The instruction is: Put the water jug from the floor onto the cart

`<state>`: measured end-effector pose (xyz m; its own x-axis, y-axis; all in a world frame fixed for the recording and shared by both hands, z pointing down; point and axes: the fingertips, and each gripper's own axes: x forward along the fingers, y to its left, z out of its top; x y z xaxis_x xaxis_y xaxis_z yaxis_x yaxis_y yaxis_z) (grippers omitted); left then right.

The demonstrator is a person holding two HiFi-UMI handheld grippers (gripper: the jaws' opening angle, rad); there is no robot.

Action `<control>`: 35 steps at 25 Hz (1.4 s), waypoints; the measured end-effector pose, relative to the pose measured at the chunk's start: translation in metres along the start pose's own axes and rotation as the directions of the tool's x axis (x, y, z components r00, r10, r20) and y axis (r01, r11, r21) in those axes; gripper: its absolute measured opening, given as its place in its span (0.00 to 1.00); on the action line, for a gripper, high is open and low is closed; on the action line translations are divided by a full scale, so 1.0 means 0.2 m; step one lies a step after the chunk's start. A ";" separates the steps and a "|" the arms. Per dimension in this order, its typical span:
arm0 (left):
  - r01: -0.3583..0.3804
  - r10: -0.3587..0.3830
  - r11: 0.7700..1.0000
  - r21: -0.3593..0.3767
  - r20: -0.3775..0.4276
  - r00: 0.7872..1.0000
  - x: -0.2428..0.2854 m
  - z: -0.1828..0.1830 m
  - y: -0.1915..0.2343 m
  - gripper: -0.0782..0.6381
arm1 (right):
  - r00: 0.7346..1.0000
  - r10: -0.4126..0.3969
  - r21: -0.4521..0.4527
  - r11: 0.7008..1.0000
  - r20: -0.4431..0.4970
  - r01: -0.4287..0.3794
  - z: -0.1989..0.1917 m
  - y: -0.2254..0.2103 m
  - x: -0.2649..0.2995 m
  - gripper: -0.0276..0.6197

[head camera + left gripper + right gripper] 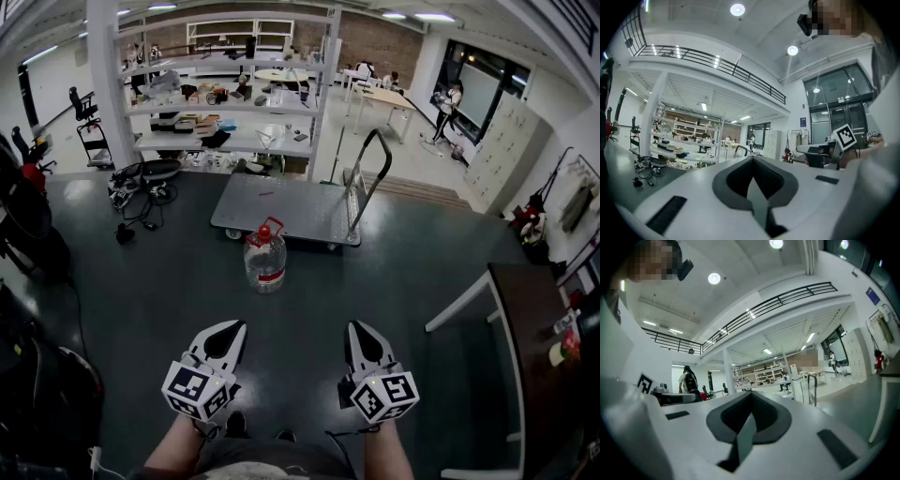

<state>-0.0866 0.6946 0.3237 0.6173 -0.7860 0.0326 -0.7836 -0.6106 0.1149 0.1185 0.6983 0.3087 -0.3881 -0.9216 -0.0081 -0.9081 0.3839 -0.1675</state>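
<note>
Clear plastic water jug (265, 261) stands on the floor (169, 291) at our twelve o'clock, just short of the cart (291, 208); we hold left gripper (225, 330) and right gripper (362, 330) level, both clenched, empty.

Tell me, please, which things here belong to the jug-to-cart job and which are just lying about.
Job: water jug, cart, left hand-held gripper, right hand-held gripper.
Lying about: shelving unit, floor cables, brown table.
</note>
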 end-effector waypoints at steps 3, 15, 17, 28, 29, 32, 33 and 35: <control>-0.009 0.009 1.000 0.008 -0.023 1.000 -0.03 -0.03 -0.03 0.12 | 0.999 0.034 -0.011 0.999 -0.019 -0.034 -0.03 0.06 0.00 0.03; -0.076 0.076 0.997 -0.009 -0.050 0.996 -0.14 -0.11 -0.08 0.12 | 0.984 0.161 0.023 0.987 -0.074 -0.160 -0.15 0.20 0.04 0.03; -0.088 0.087 0.996 -0.005 -0.060 0.994 -0.15 -0.13 -0.09 0.12 | 0.984 0.158 0.029 0.987 -0.084 -0.156 -0.18 0.19 0.04 0.03; -0.125 0.123 0.992 -0.008 -0.094 0.988 -0.15 -0.26 -0.12 0.12 | 0.987 0.125 0.084 0.990 -0.100 -0.116 -0.30 0.07 -0.02 0.03; -0.125 0.123 0.992 -0.011 -0.105 0.987 -0.15 -0.27 -0.11 0.12 | 0.987 0.121 0.093 0.989 -0.104 -0.112 -0.32 0.06 -0.01 0.03; -0.122 0.117 0.992 -0.033 -0.128 0.985 -0.12 -0.33 -0.04 0.12 | 0.988 0.109 0.097 0.990 -0.106 -0.099 -0.34 0.03 0.06 0.03; -0.120 0.113 0.992 -0.044 -0.133 0.985 -0.11 -0.34 -0.01 0.12 | 0.988 0.107 0.089 0.991 -0.109 -0.098 -0.34 0.03 0.09 0.03; -0.116 0.106 0.991 -0.068 -0.142 0.984 -0.07 -0.37 0.07 0.12 | 0.987 0.101 0.066 0.993 -0.125 -0.094 -0.37 0.02 0.17 0.03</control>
<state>-0.1006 0.7034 0.3978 0.5349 -0.8243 0.1856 -0.8433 -0.5073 0.1773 0.0899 0.6736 0.3809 -0.4948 -0.8634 0.0985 -0.8553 0.4638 -0.2307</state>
